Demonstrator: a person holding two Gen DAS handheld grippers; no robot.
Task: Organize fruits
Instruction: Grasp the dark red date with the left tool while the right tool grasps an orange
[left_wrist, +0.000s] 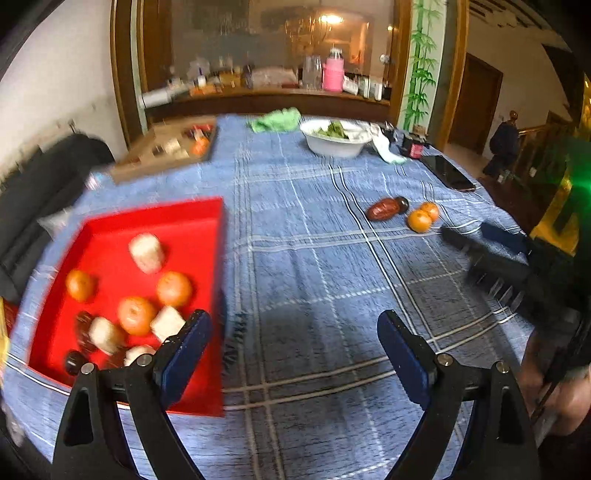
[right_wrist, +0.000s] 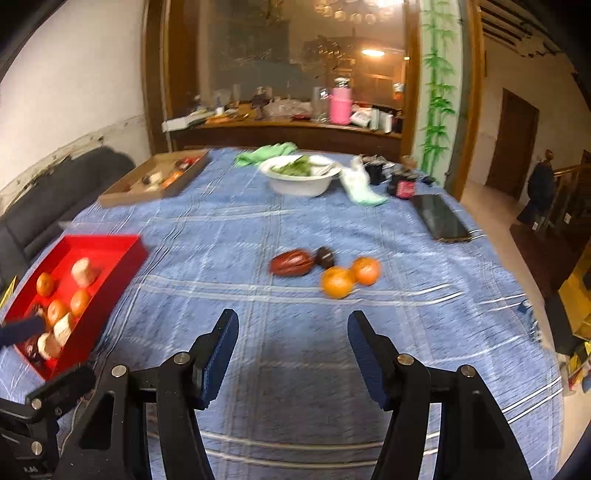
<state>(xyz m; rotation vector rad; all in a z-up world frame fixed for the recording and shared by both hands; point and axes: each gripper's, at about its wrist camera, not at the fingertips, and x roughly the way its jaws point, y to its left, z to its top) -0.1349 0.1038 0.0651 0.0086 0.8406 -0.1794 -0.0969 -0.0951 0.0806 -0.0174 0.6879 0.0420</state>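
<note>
Hovering over the blue plaid tablecloth (right_wrist: 295, 229), the right gripper (right_wrist: 293, 354) has its fingers spread wide and empty, lined up toward the loose cluster ahead: two oranges (right_wrist: 349, 277) touching each other, with a reddish-brown date (right_wrist: 291, 263) and a darker round fruit (right_wrist: 325, 256) just beside them. Over on the left, the left gripper (left_wrist: 295, 354) is open too, holding nothing, its left finger right above the near corner of the red tray (left_wrist: 207, 225), which already carries three oranges, pale cut chunks and some dark fruit. Now the risk: those two oranges sit pressed together, so closing on one could nudge the other rolling toward the table edge or the phone (right_wrist: 441, 218). Blur suggests fast motion, and an off-centre pinch on round fruit may squirt it free.
</note>
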